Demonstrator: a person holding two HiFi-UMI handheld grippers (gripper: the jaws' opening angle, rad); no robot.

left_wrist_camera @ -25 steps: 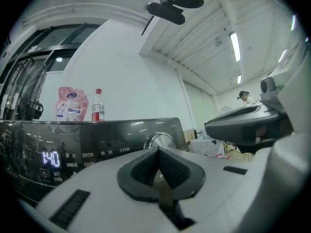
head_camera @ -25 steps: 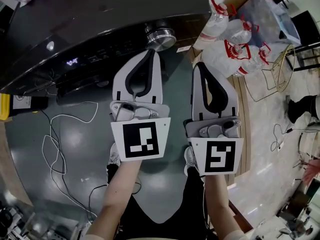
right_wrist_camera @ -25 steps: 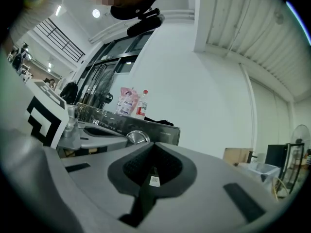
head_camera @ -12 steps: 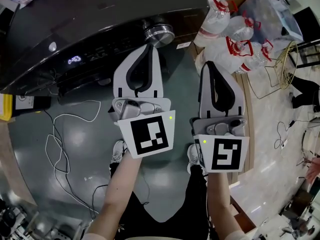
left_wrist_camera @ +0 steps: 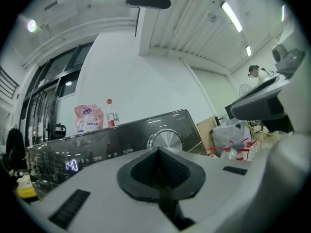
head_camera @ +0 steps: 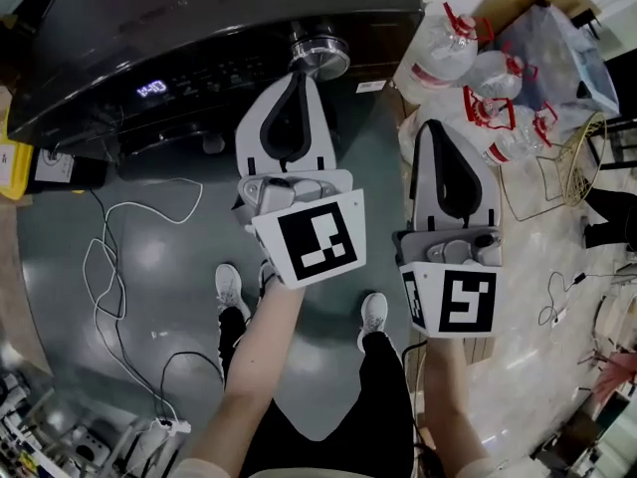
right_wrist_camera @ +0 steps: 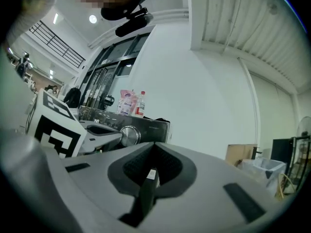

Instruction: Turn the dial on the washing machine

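Both tools closed and empty, held before the washing machine [head_camera: 199, 28].
The left tool [head_camera: 302, 78] points at the silver dial [head_camera: 319, 56] on the machine's right end, tip just beside it. The right tool [head_camera: 436, 127] is further right, apart.

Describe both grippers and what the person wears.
Left gripper and right gripper: light grey tapered shells, black ribbed padding lining a teardrop opening between the jaws, each with a white cube bearing black square markers. Forearms unsleeved; black trousers, white shoes.
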